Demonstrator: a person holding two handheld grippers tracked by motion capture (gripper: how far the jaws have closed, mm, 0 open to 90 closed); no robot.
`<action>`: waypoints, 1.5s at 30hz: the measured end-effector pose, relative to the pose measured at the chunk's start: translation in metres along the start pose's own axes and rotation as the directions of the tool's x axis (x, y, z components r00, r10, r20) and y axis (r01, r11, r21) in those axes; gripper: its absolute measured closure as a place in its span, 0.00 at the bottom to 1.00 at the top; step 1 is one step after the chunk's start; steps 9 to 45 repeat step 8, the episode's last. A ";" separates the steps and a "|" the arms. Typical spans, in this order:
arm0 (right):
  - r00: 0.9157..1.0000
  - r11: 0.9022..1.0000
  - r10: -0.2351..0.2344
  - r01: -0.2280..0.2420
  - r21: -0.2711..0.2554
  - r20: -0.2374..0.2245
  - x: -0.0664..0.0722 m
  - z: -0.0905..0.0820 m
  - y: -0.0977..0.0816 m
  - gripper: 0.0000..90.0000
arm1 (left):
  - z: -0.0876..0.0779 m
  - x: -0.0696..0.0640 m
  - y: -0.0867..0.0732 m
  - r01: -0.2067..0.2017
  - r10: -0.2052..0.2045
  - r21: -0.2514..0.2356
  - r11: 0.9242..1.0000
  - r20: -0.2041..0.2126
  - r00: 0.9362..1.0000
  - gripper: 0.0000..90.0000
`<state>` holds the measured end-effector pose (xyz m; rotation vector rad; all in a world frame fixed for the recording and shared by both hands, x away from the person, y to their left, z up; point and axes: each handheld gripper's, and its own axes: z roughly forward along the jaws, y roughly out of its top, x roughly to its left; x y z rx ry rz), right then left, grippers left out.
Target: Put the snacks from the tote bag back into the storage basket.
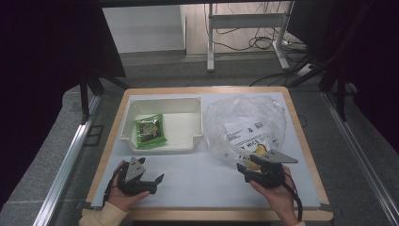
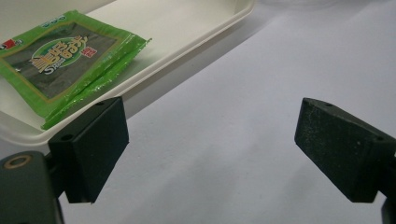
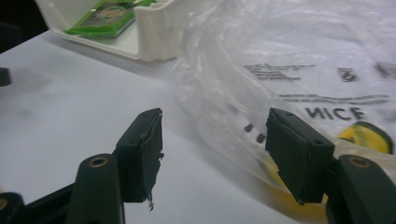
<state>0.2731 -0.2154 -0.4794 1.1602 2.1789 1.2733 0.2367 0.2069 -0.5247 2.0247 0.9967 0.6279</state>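
At the lower left of the high view, the left hand-held gripper (image 1: 157,181) is black with a grey three-cornered plate on top; a cream sleeve cuff shows at the wrist below it. At the lower right, the right hand-held gripper (image 1: 244,168) is also black, carries a like grey plate, and trails a black cable along the forearm. In both gripper views the jaws are matt black blocks with small screw holes; brass-coloured rivets sit in the arms behind them.

clear plastic bag (image 1: 244,125) with black print, perhaps yellow inside; green packet (image 1: 150,131); white tray (image 1: 162,106).
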 end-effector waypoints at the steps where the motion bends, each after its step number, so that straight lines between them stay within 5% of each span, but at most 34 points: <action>1: 1.000 1.000 0.003 -0.003 -0.011 0.006 0.000 -0.001 0.001 0.42 | 0.000 0.000 0.000 -0.001 0.001 0.000 1.000 0.002 1.000 0.11; 7: 1.000 0.999 -0.008 0.008 -0.043 0.013 0.004 -0.003 0.004 0.43 | 0.000 0.000 0.000 0.001 -0.001 -0.002 1.000 0.002 1.000 0.11; 45: 1.000 0.999 -0.012 0.012 -0.039 0.005 0.004 -0.003 0.004 0.43 | -0.001 0.000 0.000 0.001 -0.001 -0.003 1.000 0.003 1.000 0.11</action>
